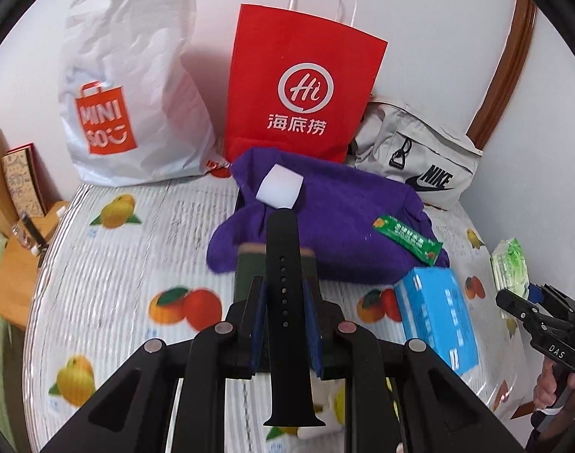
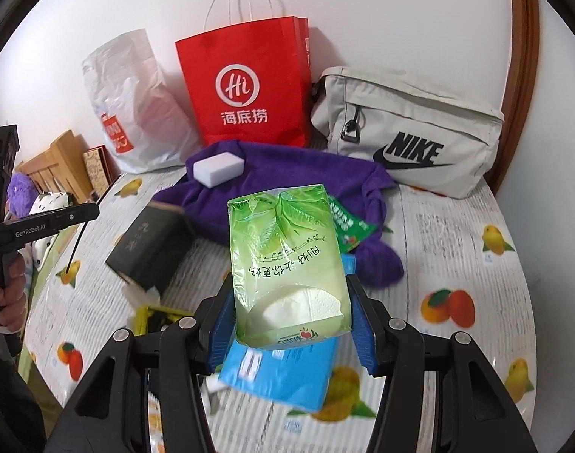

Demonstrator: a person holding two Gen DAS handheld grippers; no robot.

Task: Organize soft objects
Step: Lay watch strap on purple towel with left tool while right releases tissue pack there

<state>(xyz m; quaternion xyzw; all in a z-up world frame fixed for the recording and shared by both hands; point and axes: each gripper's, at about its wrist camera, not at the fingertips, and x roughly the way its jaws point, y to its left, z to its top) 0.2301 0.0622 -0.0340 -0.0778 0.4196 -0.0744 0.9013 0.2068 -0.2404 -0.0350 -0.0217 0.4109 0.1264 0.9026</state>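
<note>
My left gripper (image 1: 283, 287) is shut on a black watch strap (image 1: 285, 264), held above the table in front of the purple towel (image 1: 336, 219). My right gripper (image 2: 287, 302) is shut on a green tissue pack (image 2: 287, 256), lifted over a blue box (image 2: 283, 373). A white sponge (image 2: 219, 169) lies on the towel's far end; it also shows in the left wrist view (image 1: 280, 187). A green sachet (image 1: 406, 239) lies on the towel. The right gripper with the pack shows at the right edge of the left wrist view (image 1: 521, 290).
A red paper bag (image 1: 302, 87), a white Miniso plastic bag (image 1: 132, 87) and a grey Nike bag (image 2: 408, 132) stand at the back by the wall. A dark green box (image 2: 151, 241) lies left of the towel. A blue box (image 1: 435, 317) lies on the fruit-print tablecloth (image 1: 129, 264).
</note>
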